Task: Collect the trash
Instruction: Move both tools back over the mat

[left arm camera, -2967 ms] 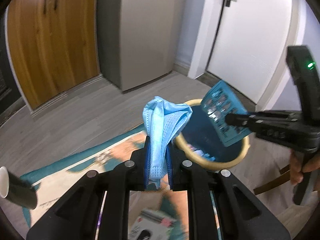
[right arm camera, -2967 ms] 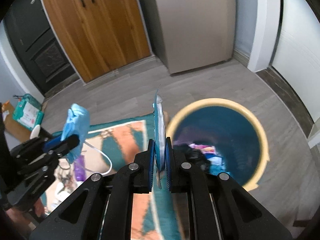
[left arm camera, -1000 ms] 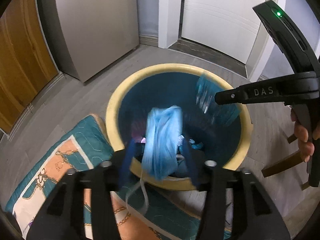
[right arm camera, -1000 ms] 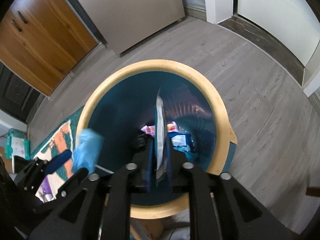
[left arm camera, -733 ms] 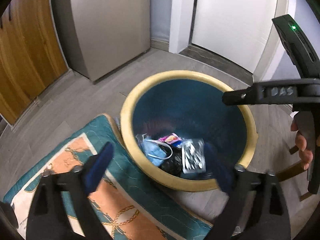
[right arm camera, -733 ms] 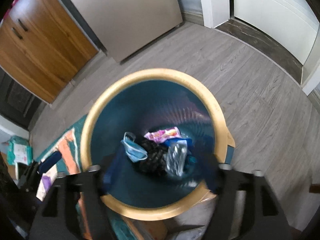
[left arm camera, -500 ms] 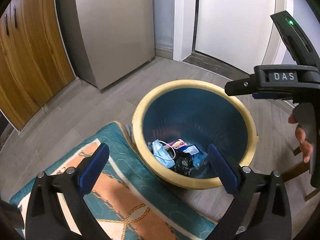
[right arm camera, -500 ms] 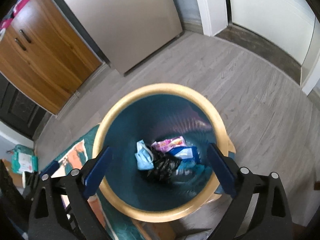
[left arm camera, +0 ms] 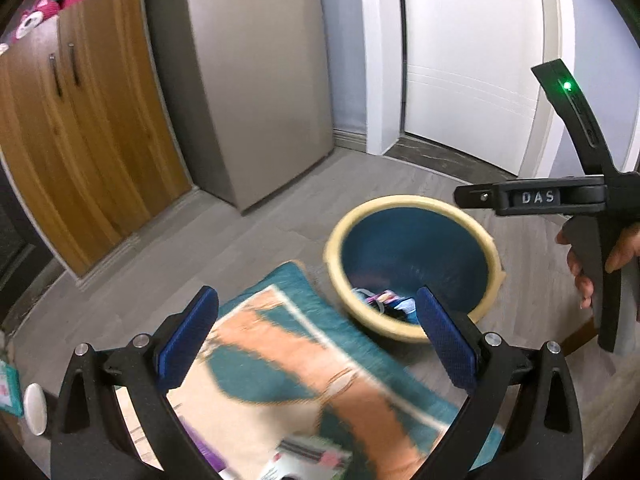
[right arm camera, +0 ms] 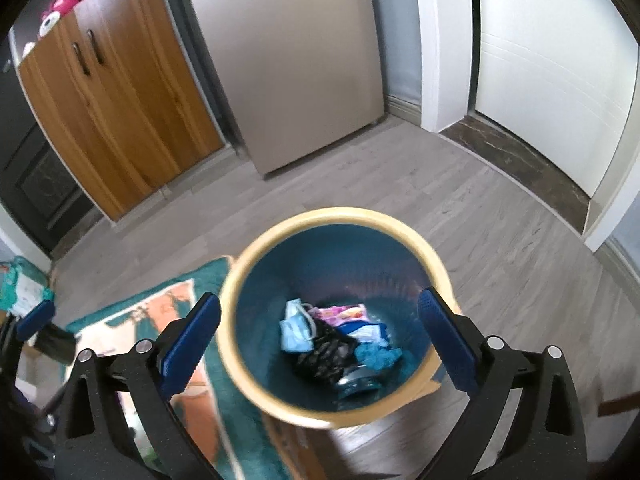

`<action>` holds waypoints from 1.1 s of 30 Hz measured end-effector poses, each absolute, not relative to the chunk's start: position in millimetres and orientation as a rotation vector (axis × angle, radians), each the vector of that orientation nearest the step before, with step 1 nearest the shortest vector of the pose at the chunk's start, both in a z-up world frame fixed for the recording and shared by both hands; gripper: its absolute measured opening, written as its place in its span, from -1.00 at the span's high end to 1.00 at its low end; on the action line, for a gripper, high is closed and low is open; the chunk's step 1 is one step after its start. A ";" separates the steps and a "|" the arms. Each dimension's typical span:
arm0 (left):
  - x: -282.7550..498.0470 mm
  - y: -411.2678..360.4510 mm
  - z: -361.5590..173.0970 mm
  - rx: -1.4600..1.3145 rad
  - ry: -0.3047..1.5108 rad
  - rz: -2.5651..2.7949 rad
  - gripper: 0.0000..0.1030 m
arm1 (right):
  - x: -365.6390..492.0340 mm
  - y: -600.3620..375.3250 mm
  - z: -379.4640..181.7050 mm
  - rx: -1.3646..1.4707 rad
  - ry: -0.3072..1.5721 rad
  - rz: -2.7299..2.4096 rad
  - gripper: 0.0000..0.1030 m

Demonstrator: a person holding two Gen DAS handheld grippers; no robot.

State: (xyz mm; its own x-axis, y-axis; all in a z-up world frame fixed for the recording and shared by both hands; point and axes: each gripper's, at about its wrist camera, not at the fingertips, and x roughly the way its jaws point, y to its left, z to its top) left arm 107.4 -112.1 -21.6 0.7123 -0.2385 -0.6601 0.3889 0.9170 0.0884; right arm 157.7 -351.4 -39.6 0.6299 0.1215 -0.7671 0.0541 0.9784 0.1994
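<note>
A round trash bin with a yellow rim [right arm camera: 400, 222] and blue inside stands on the grey floor; it also shows in the left wrist view [left arm camera: 400, 199]. Inside lie a blue face mask [right arm camera: 295, 330], a pink wrapper [right arm camera: 340, 313], a black bag [right arm camera: 326, 354] and a teal packet [right arm camera: 376, 356]. My right gripper [right arm camera: 320, 332] is open and empty above the bin. My left gripper [left arm camera: 316, 332] is open and empty above the rug, left of the bin. The right gripper's body [left arm camera: 560, 196] shows in the left wrist view, held by a hand.
A teal and orange rug [left arm camera: 280, 360] lies left of the bin, with a small packet [left arm camera: 304, 458] and a purple item on it. A wooden cabinet [left arm camera: 80, 152], a grey fridge [left arm camera: 256, 92] and a white door [left arm camera: 472, 52] stand behind. A green pack [right arm camera: 22, 288] lies far left.
Both grippers opened and dropped the blue mask and the teal packet into the bin. Both have since lifted away; the left one has swung left over the rug.
</note>
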 end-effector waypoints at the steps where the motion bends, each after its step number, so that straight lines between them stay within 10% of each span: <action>1: 104.8 -106.5 -20.0 0.228 0.695 -0.342 -0.88 | 155.2 -348.9 -38.1 0.211 0.888 0.039 -0.90; 33: 7.0 83.9 -29.6 0.101 0.796 0.038 -0.89 | 93.4 -175.0 -57.9 0.025 1.017 0.243 -0.90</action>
